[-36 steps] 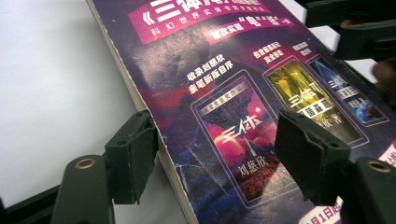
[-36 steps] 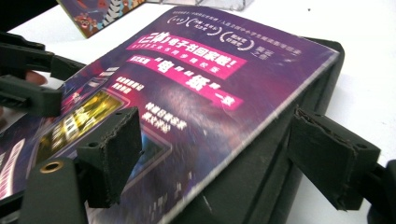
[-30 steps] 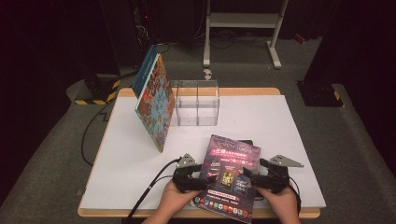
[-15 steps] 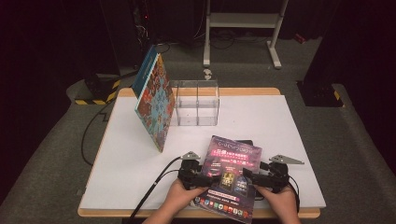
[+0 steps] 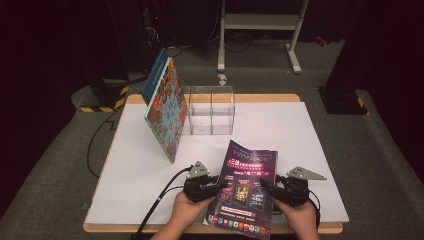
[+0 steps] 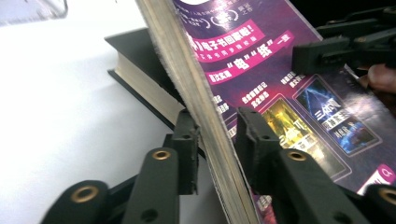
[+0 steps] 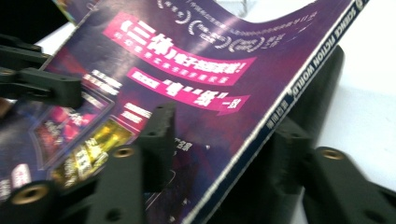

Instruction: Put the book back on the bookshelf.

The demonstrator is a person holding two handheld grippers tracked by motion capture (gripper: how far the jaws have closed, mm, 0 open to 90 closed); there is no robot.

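Observation:
A purple magazine (image 5: 247, 187) with pink banners is held up off the white table (image 5: 300, 130) near its front edge, tilted toward me. My left gripper (image 5: 220, 186) is on its left side. In the left gripper view the gripper (image 6: 217, 126) has just been closing, and its pads now pinch the magazine's page edge (image 6: 210, 121). My right gripper (image 5: 265, 184) is on the right side. In the right gripper view the gripper (image 7: 224, 140) has also just been closing and clamps the spine edge (image 7: 261, 135). A black book (image 6: 140, 70) lies flat under the magazine.
A colourful patterned book (image 5: 167, 112) leans upright against a clear acrylic divider box (image 5: 210, 110) at the back middle, with a blue book (image 5: 154, 75) behind it. A black cable (image 5: 160, 195) trails from the left gripper over the table's front left.
Both grippers' jaws have closed in on the magazine's two side edges. The magazine's left side sits slightly higher than before.

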